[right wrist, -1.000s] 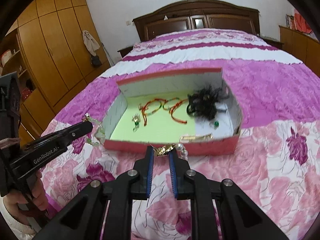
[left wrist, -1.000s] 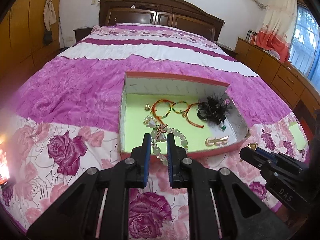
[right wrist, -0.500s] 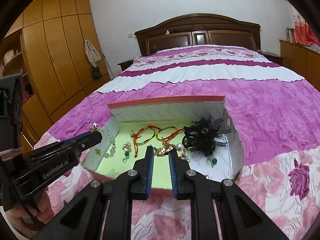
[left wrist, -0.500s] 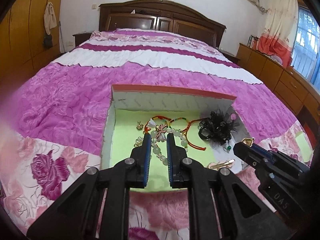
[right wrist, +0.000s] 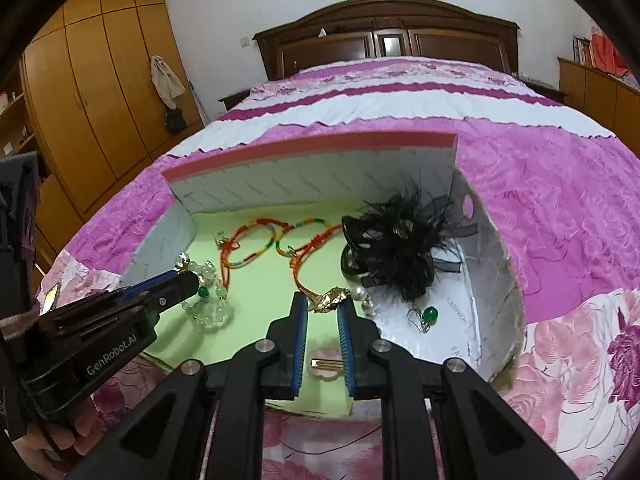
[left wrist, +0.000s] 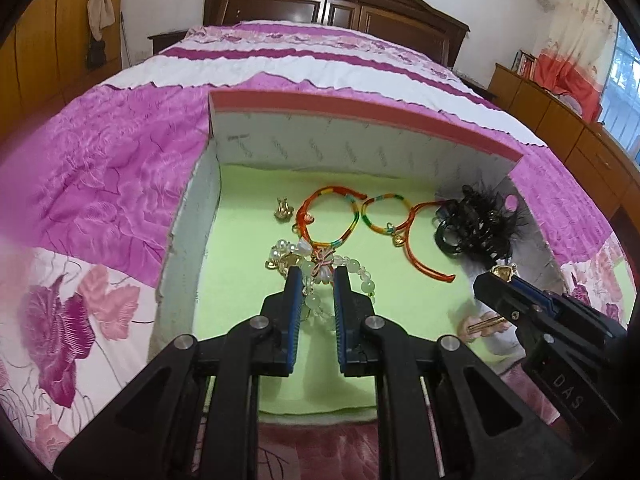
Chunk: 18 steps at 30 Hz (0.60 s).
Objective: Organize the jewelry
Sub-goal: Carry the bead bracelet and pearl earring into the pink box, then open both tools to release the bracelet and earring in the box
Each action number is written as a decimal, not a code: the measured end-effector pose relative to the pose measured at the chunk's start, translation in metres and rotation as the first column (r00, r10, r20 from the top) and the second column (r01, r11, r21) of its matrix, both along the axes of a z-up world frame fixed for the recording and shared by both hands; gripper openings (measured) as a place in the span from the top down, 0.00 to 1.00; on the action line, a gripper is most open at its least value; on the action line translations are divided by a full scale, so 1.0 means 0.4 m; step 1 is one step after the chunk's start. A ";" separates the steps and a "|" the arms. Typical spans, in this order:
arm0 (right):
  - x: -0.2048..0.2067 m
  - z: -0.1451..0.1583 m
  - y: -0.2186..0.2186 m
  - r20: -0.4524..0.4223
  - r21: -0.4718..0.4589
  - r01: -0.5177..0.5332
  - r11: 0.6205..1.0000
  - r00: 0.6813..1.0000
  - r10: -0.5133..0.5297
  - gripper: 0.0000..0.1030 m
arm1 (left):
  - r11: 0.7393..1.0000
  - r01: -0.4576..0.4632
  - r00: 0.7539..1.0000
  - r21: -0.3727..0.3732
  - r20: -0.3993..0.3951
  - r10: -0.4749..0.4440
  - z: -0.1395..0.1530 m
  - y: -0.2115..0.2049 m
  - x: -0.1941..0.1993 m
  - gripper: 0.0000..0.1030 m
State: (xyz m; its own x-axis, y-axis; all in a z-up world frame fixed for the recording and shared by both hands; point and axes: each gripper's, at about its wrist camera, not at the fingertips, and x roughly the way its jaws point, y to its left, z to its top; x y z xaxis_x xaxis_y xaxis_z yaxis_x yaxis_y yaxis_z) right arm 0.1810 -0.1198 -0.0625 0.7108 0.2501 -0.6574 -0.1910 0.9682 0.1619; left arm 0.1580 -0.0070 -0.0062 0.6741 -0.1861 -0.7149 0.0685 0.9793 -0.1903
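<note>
A pink-rimmed box (left wrist: 360, 114) with a green floor lies open on the bed. My left gripper (left wrist: 316, 280) is shut on a pale green bead bracelet (left wrist: 352, 270) low over the box floor; it also shows in the right wrist view (right wrist: 208, 312). My right gripper (right wrist: 324, 304) is shut on a gold leaf pearl earring (right wrist: 334, 296) over the box's right part; it shows in the left wrist view (left wrist: 502, 272). In the box lie coloured cord bracelets (left wrist: 332, 216), a black feather hair clip (right wrist: 396, 240), a green drop earring (right wrist: 430, 314) and a gold hair clip (right wrist: 326, 365).
The box sits on a pink floral quilt (left wrist: 100, 184). A dark wooden headboard (right wrist: 384, 40) stands at the far end. Wooden wardrobes (right wrist: 88, 100) line the left wall, low cabinets (left wrist: 560, 120) the right.
Both grippers have moved forward from in front of the box to over its inside and lower, each still holding its piece.
</note>
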 end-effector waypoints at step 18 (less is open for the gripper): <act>-0.030 0.038 -0.005 0.024 0.055 -0.030 0.998 0.999 0.029 0.71 | 1.000 -0.004 1.000 -0.002 0.011 0.004 0.043 0.007 -0.028 0.70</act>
State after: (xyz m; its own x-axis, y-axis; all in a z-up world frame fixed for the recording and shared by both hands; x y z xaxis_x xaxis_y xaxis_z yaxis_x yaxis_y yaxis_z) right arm 0.1691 -0.1216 -0.0473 0.7174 0.3065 -0.6256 -0.2234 0.9518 0.2101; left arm 0.1467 -0.0044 0.0109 0.6822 -0.1850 -0.7073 0.0670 0.9792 -0.1915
